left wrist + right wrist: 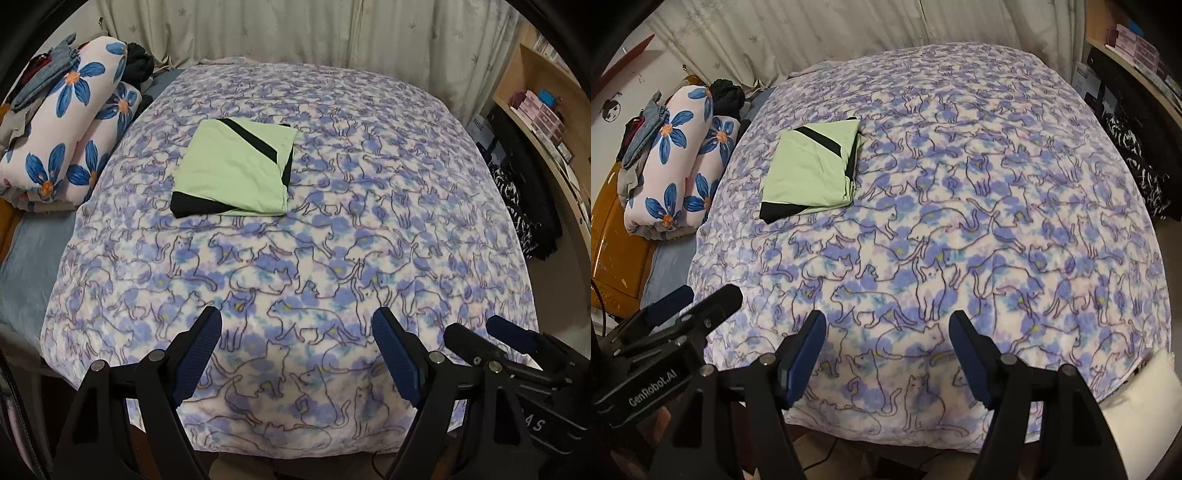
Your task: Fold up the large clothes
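Left gripper [297, 325] and right gripper [886, 328] are hovering spread and empty over the cat-print fleece blanket's [369, 229] near edge, pale-green-and-black garment [236, 166] lying folded toward its far-left corner, apparently finished.

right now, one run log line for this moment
garment: folded, lying on cat-print blanket | left tongs: open, empty | right tongs: open, empty | both clear of garment

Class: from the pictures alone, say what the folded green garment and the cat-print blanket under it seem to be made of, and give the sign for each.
Folded green garment: probably a thin, smooth, matte woven or jersey fabric; it lies flat with crisp edges and shallow creases. Black trim bands look like the same cloth.
Cat-print blanket: probably fleece or plush; its surface looks fuzzy, the print soft-edged, with no sheen.
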Tool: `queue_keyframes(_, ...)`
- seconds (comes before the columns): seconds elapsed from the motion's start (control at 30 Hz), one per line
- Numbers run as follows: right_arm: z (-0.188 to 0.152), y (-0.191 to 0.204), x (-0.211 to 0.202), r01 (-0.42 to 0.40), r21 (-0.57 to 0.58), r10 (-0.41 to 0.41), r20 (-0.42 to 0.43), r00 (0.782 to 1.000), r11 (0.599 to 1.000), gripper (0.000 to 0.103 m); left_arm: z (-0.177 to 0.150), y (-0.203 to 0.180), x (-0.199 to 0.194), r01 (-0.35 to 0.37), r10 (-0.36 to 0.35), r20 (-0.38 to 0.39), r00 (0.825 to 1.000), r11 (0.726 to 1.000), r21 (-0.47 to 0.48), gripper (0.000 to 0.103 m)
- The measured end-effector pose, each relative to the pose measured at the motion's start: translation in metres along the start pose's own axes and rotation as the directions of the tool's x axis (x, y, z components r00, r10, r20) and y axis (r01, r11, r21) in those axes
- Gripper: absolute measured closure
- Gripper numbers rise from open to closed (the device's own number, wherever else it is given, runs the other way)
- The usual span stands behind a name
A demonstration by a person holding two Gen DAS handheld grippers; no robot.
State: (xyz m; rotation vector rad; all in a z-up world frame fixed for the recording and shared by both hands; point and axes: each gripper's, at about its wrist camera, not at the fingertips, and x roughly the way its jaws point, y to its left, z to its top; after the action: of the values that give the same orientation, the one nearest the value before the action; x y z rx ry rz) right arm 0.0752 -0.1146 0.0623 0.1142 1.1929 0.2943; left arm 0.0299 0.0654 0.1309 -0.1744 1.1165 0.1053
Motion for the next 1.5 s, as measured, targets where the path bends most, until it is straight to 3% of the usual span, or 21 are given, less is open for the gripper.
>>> queue_keyframes(0.43,0.012,-0.001,0.000,0.014,-0.001,-0.014,-0.012,1.000,1.000,0.034,0.015,-0.002,0.001,0.011,-0.011,-0.016,1.000,1.000,-0.005,0.021)
queue_keyframes(0.93,0.014,-0.004,0.004,0.023,-0.011,-0.023,-0.021,1.000,1.000,0.034,0.012,-0.002,0.012,-0.032,0.033,-0.065,0.997,0.999,0.008,0.021)
queue_keyframes(1.5,0.013,-0.001,0.004,0.025,-0.019,-0.025,-0.026,0.999,1.000,0.034,0.010,-0.002,0.013,-0.039,0.039,-0.069,0.997,0.999,0.006,0.021)
